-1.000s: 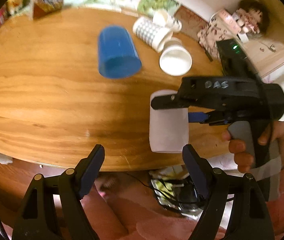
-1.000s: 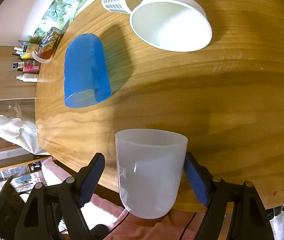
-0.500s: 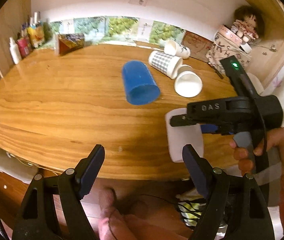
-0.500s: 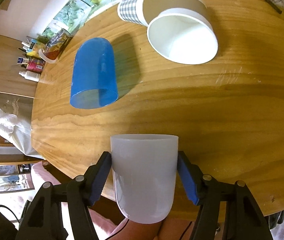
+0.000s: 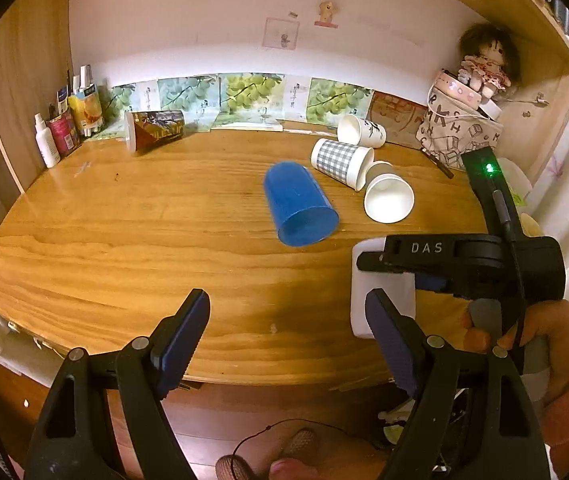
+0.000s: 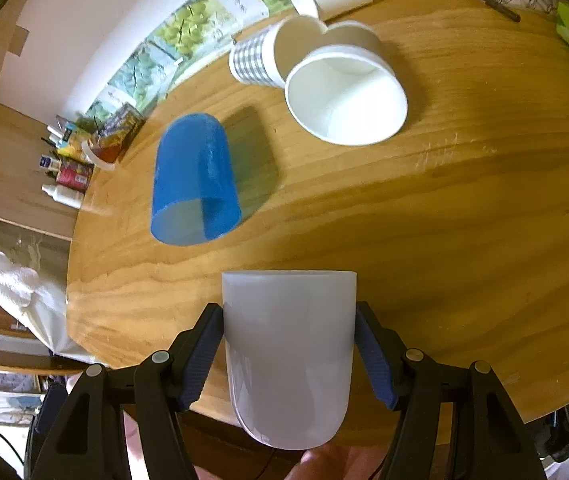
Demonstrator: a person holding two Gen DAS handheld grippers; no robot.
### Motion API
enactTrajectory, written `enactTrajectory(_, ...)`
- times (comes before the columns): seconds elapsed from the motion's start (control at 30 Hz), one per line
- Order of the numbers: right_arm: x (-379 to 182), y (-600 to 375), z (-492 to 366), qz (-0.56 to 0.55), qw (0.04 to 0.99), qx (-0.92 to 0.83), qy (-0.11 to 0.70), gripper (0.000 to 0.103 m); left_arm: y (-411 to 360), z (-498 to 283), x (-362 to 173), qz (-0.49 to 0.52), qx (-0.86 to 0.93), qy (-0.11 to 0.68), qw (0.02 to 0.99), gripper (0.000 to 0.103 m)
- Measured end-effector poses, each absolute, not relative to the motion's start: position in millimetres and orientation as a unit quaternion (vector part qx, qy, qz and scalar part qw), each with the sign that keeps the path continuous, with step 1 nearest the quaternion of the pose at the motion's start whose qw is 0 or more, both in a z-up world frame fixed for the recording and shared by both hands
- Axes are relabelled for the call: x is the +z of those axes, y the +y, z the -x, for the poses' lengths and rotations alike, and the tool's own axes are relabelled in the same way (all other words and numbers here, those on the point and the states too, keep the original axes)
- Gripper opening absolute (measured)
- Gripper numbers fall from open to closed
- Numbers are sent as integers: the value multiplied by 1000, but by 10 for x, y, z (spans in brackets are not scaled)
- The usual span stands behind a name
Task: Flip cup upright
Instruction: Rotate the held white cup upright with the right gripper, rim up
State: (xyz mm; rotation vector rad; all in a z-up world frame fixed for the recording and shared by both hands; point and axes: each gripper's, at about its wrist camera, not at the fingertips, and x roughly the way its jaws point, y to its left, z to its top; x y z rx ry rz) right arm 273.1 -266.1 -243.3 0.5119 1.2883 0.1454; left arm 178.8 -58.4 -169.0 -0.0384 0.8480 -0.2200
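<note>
A white plastic cup (image 6: 288,356) lies on its side near the table's front edge, its mouth pointing away from me. My right gripper (image 6: 289,354) is shut on the white cup, one pad on each side of it. In the left wrist view the white cup (image 5: 384,292) shows under the right gripper's black body (image 5: 460,264) at the right. My left gripper (image 5: 288,344) is open and empty, held off the front edge of the table. A blue cup (image 5: 298,204) lies on its side mid-table; it also shows in the right wrist view (image 6: 194,184).
A checked paper cup (image 5: 340,162), a white paper cup (image 5: 388,198) and another white cup (image 5: 360,131) lie on their sides at the back right. A dark printed cup (image 5: 154,130) and bottles (image 5: 64,128) sit back left. A bag with a doll (image 5: 460,136) stands at the right.
My right gripper has closed on the white cup. My left gripper has pulled back and tilted up, so more of the table and the wall shows.
</note>
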Motion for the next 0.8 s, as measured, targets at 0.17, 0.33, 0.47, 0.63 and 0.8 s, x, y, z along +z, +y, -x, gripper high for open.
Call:
enactTrajectory(0.17,-2354,-2625,-2651,-251,793,49,552,66,-477,-1721,-1680,4,-117,407,906,83)
enactTrajectory(0.33,-2213,-2545,-2519,-249,838,25,485,66,-347,-1641,-1674,-8,-132,403,906,83)
enactTrajectory(0.47,-2125,-2438,-2380,-228,880,-3,417,66,-241,-1584,-1670,-17,-142,400,905,83)
enactTrajectory(0.63,-2124,-2305,-2221,-210,913,-41,346,66,-111,-1523,-1693,-16,-152,393,907,83)
enactTrajectory(0.8,-2181,-2179,-2081,-187,933,-76,296,66,1,-1484,-1787,-10,-153,390,908,83)
